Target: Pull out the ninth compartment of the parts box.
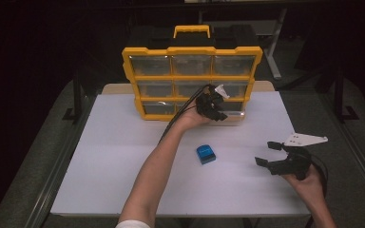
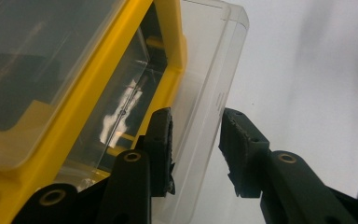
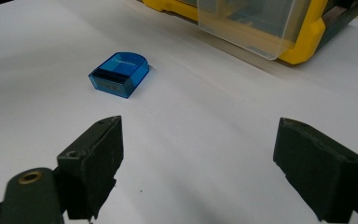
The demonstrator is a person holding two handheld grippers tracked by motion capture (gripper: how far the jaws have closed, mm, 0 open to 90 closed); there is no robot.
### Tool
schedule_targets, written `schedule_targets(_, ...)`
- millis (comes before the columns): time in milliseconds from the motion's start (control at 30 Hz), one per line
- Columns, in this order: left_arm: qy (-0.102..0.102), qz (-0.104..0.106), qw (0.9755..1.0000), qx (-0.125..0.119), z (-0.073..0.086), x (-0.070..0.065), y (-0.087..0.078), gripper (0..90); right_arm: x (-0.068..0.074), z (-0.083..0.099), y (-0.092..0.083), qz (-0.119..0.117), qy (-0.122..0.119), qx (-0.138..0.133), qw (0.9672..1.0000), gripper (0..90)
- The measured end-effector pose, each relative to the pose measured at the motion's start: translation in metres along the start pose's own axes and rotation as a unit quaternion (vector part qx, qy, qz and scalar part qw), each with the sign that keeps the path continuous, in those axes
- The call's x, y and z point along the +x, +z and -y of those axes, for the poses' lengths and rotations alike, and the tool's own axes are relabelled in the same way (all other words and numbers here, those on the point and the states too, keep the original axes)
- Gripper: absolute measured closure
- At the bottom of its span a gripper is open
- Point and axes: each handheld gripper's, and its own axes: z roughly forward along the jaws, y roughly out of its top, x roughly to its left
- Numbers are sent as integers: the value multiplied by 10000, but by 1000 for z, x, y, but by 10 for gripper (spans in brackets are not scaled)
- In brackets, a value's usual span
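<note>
My left claw (image 1: 212, 105) is a black two-jaw unit with ribbed pads, brass-coloured pivot rivets and a bundle of black cables trailing along my forearm. My right claw (image 1: 272, 153) has the same black jaws and carries a pale grey three-cornered plate dotted with small holes on top. A white sleeve edge shows at my left upper arm.

Open table (image 1: 123, 156) before the yellow organizer (image 1: 190, 50); blue case (image 1: 206, 154) midway.
</note>
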Motion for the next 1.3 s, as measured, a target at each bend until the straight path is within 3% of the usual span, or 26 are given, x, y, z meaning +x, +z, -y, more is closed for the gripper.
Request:
schedule_targets(567, 101, 204, 9997, 50, 2, 0, -3, 678, 1, 1, 0, -16, 32, 8, 10000, 150)
schedule_targets(1300, 211, 551, 9982, 88, 7, -10, -10, 702, 0, 3, 0, -26, 66, 7, 10000, 150)
